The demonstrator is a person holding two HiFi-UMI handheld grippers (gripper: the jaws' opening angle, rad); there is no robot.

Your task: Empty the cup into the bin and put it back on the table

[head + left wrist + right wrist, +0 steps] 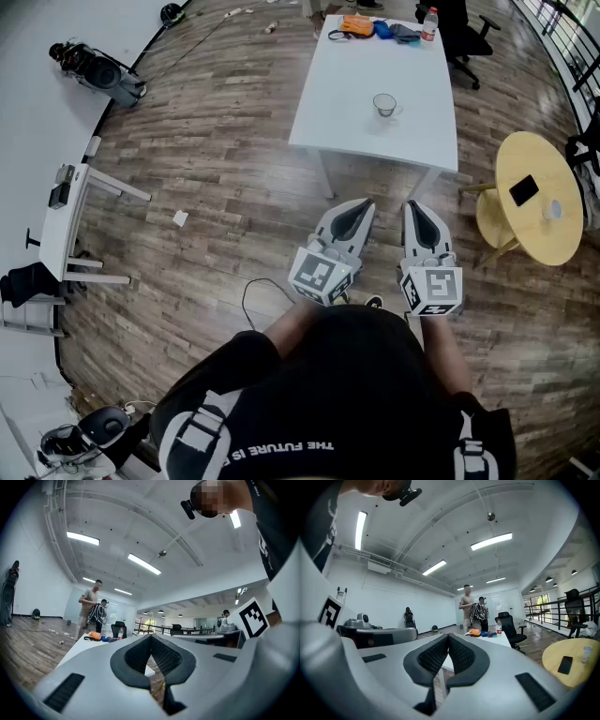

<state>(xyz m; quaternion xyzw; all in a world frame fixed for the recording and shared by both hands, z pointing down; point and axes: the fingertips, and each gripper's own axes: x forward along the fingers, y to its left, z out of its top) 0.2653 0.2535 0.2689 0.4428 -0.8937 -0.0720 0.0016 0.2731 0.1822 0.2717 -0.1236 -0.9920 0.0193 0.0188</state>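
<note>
A small clear cup (385, 105) with a handle stands upright on the white table (356, 80), near its front half. Both grippers are held side by side close to my body, over the wooden floor and short of the table's near edge. The left gripper (359, 210) is shut with nothing in it, its pads meeting tip to tip (151, 637). The right gripper (418, 212) is also shut and empty (448, 637). The jaws hide the cup in both gripper views. I see no bin in any view.
An orange bag (357, 25), blue items and a bottle (429, 23) lie at the table's far end, with a black chair (469, 36) beside it. A round yellow table (539, 155) with a phone (524, 190) stands right. Two persons (468, 607) stand beyond the table. A cable (251, 298) lies on the floor.
</note>
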